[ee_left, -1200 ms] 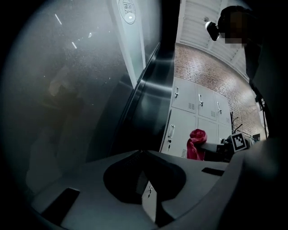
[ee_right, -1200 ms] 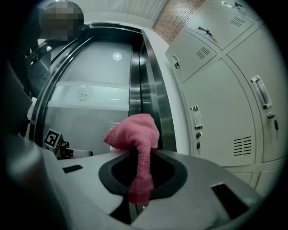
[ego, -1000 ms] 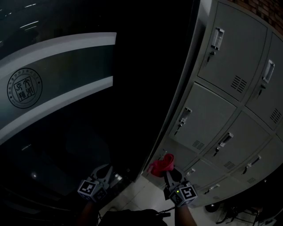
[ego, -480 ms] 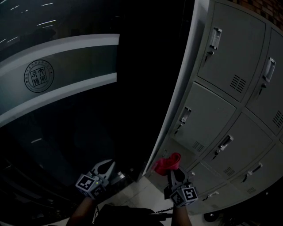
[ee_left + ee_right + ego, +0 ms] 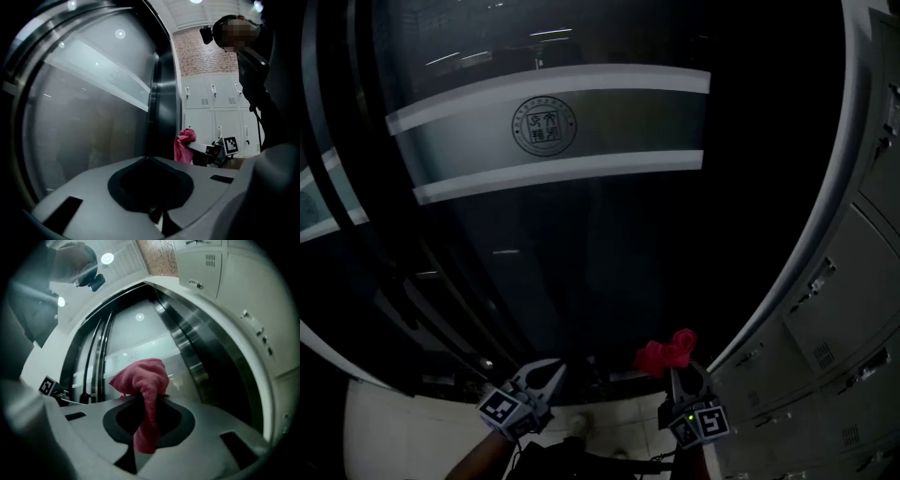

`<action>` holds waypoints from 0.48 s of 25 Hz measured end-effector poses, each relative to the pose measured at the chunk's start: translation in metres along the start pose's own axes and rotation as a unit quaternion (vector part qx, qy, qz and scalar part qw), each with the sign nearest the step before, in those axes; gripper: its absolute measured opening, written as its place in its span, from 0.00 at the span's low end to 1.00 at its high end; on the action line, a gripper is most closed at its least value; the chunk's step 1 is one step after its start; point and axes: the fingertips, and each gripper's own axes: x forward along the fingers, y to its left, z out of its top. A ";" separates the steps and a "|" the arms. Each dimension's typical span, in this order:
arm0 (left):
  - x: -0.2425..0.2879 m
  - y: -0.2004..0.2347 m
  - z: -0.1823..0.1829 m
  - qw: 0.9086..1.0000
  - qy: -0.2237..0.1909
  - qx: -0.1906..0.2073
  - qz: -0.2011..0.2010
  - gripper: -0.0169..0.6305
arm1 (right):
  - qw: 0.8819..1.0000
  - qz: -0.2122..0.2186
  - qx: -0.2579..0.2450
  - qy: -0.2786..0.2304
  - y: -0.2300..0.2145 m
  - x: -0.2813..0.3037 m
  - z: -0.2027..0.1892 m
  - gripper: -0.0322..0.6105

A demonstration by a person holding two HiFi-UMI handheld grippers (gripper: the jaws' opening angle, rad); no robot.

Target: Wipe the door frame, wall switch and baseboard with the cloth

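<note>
While limp, cloth [image 5: 143, 376] inside right tool [image 5: 146, 398].

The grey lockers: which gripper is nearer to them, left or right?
Right. The right gripper, holding the red cloth, is close to the left edge of the lockers; the left gripper is further left, in front of the dark glass door.

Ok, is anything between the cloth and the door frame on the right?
Nothing visible. The red cloth is clamped in the right gripper, with only open air between it and the door frame beside the lockers.
</note>
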 end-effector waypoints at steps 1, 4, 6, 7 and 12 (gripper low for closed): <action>-0.023 0.014 0.005 0.999 -0.003 0.003 0.032 0.01 | 1.000 0.028 0.009 0.009 0.022 0.016 -0.010 0.14; -0.096 0.060 0.024 0.992 -0.019 0.017 0.120 0.01 | 0.993 0.113 0.016 0.027 0.096 0.056 -0.028 0.14; -0.153 0.089 0.034 0.983 -0.037 0.015 0.177 0.01 | 0.985 0.170 0.009 0.032 0.150 0.075 -0.033 0.14; -0.182 0.103 0.037 0.978 -0.047 0.014 0.204 0.01 | 0.980 0.195 0.005 0.036 0.177 0.083 -0.036 0.14; -0.319 0.169 0.041 0.947 -0.096 0.002 0.305 0.01 | 0.956 0.285 -0.015 0.063 0.308 0.121 -0.066 0.14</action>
